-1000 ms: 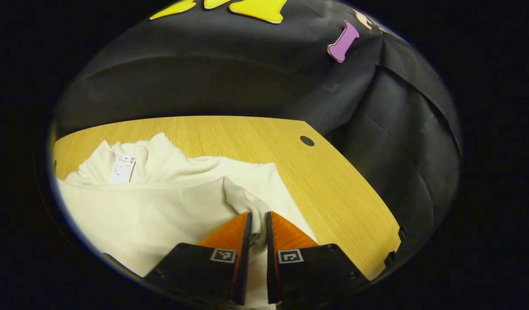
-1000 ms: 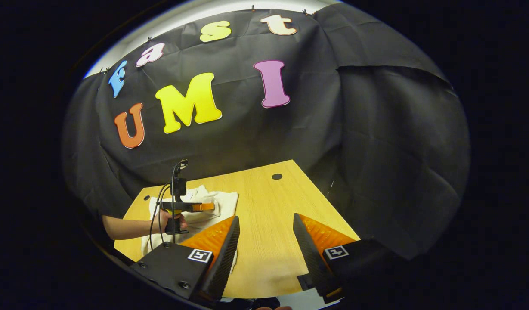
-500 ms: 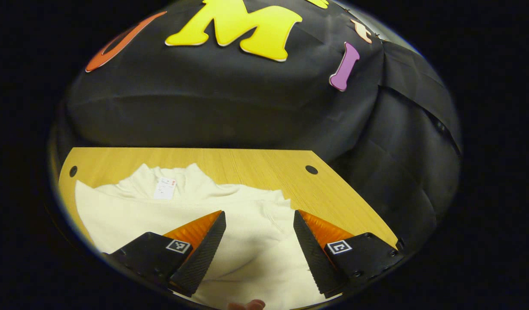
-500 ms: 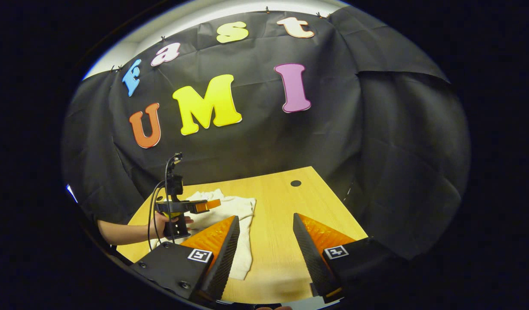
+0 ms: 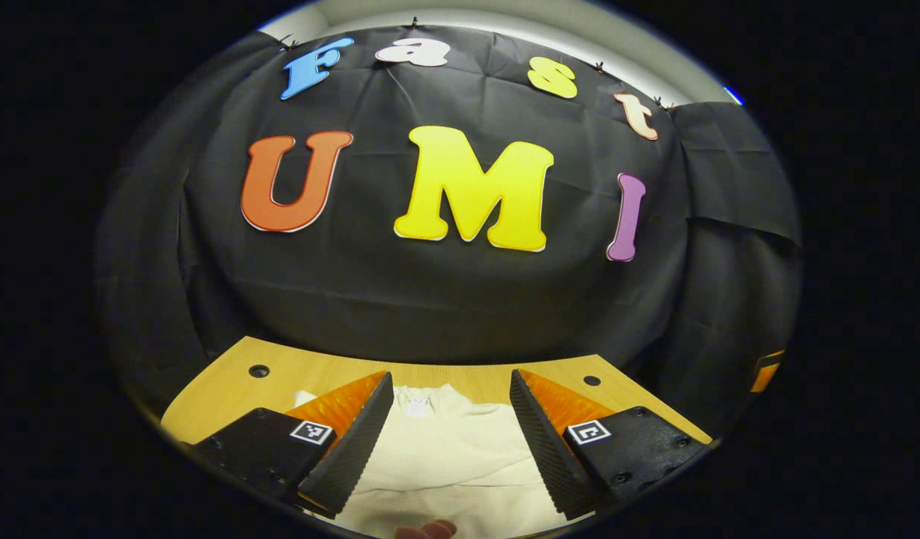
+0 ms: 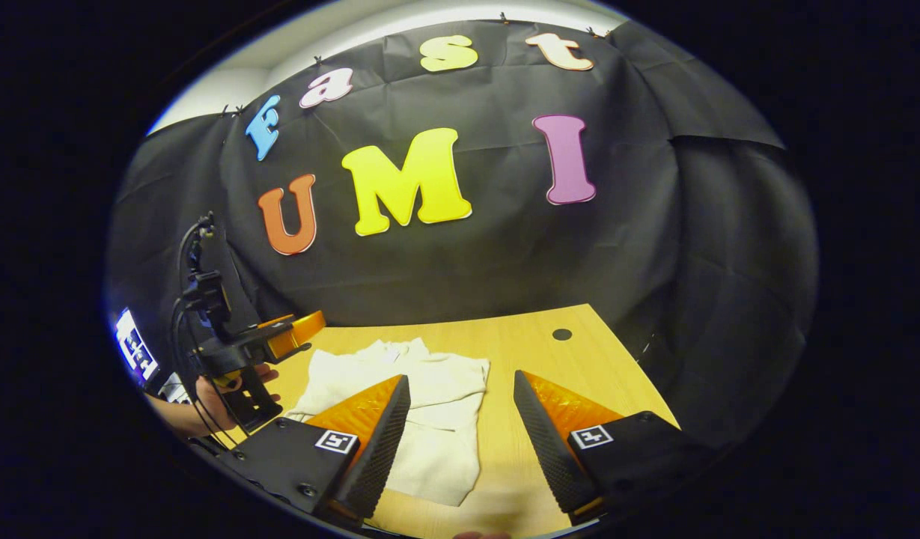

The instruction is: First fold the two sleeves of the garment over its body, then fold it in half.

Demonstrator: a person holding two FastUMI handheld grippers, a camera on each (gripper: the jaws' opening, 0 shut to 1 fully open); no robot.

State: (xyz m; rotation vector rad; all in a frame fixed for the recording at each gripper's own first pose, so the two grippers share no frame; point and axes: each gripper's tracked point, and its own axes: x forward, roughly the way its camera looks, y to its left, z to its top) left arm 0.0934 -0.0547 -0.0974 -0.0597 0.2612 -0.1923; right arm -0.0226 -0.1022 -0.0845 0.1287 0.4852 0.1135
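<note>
A cream garment (image 6: pixel 430 408) lies flat on the wooden table (image 6: pixel 534 359), its collar toward the back wall and its sides lying inward, so it looks narrow. In the left gripper view the garment (image 5: pixel 445 457) lies below and between my fingers, with a white label at the collar. My left gripper (image 5: pixel 451 376) is open and holds nothing. A hand holds the left gripper (image 6: pixel 299 333) raised above the table's left edge, clear of the cloth. My right gripper (image 6: pixel 460 378) is open and empty, hovering over the near right part of the garment.
The table has round holes near its back corners (image 5: pixel 259 370) (image 5: pixel 592 380) (image 6: pixel 562 334). Black cloth walls close the booth behind and to the right. A fingertip (image 5: pixel 426 530) shows at the bottom edge of the left gripper view. Bare wood (image 6: pixel 579 374) lies right of the garment.
My left gripper let go of the sleeve cuff, opened, then lifted up and back from the garment. The right gripper stayed open and shifted slightly.
</note>
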